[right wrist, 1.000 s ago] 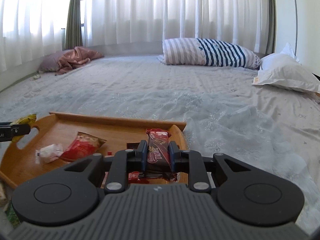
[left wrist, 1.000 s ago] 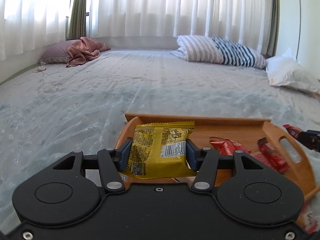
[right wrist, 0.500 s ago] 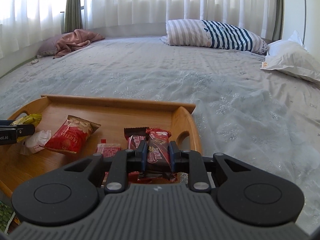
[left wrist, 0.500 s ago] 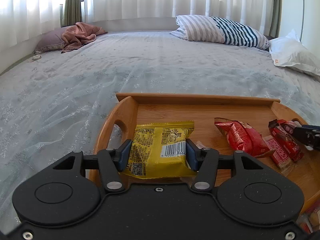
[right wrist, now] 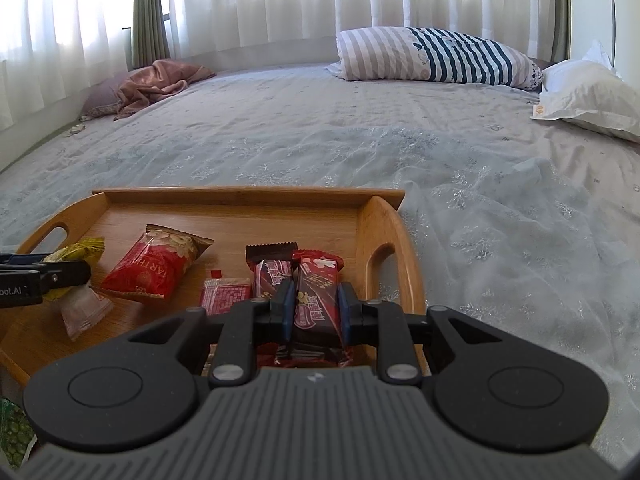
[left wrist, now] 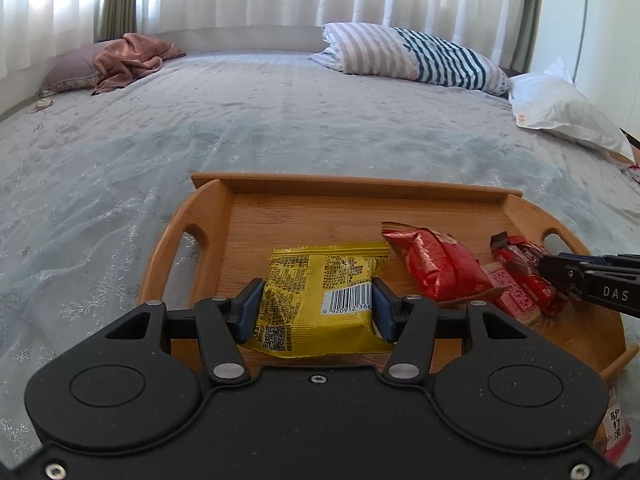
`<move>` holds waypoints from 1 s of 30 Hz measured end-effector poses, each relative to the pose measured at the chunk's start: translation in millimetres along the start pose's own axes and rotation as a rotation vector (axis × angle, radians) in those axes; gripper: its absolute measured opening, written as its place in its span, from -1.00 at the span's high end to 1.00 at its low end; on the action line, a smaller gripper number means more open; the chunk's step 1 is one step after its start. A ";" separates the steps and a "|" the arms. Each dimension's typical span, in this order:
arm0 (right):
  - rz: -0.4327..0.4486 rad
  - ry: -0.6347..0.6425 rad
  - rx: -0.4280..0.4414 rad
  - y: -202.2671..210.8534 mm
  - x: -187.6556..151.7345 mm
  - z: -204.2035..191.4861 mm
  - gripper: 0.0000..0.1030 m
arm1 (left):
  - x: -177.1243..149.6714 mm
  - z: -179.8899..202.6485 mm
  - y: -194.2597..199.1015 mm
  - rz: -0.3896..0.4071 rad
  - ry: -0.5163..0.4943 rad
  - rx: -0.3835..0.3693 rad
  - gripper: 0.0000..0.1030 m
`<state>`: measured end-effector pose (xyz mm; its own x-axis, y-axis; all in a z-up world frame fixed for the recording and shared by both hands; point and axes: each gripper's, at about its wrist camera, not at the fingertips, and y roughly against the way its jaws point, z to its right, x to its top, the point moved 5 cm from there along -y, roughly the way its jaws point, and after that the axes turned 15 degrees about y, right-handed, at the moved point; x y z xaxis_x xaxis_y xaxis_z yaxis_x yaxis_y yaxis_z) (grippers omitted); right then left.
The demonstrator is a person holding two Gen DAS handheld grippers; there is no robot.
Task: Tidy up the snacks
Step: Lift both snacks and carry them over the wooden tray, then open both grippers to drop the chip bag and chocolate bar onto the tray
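A wooden tray with cut-out handles lies on the bed and also shows in the right wrist view. My left gripper is shut on a yellow snack packet, held low over the tray's left part. My right gripper is shut on a dark red snack bar over the tray's right end. A red peanut bag, a second dark red bar, a flat pink packet and a clear wrapped sweet lie in the tray.
The grey bedspread stretches ahead. A striped pillow, a white pillow and a pink cloth lie at the far side. More snack packets lie beside the tray's near edge, one near the right and one near the left.
Both grippers have moved forward and over the tray with their snacks still held. The tray now fills more of both views.
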<state>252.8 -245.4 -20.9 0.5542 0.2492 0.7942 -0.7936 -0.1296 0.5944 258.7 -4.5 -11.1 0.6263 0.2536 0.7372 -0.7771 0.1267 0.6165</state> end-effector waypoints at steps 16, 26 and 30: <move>0.001 -0.008 -0.017 2.9 -3.7 4.4 0.43 | 8.6 10.8 -20.9 -0.008 -0.017 0.015 -0.04; 0.021 0.000 -0.013 12.2 -3.3 2.0 0.12 | 7.0 14.4 -19.0 0.002 -0.033 0.040 -0.40; 0.042 0.023 -0.013 24.3 -3.3 -1.8 -0.10 | 6.8 13.7 -6.5 0.026 -0.043 0.025 -0.63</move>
<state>231.2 -247.7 -9.3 0.5148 0.2655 0.8152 -0.8191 -0.1282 0.5591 268.9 -16.8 -6.3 0.6088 0.2146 0.7637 -0.7913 0.0963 0.6037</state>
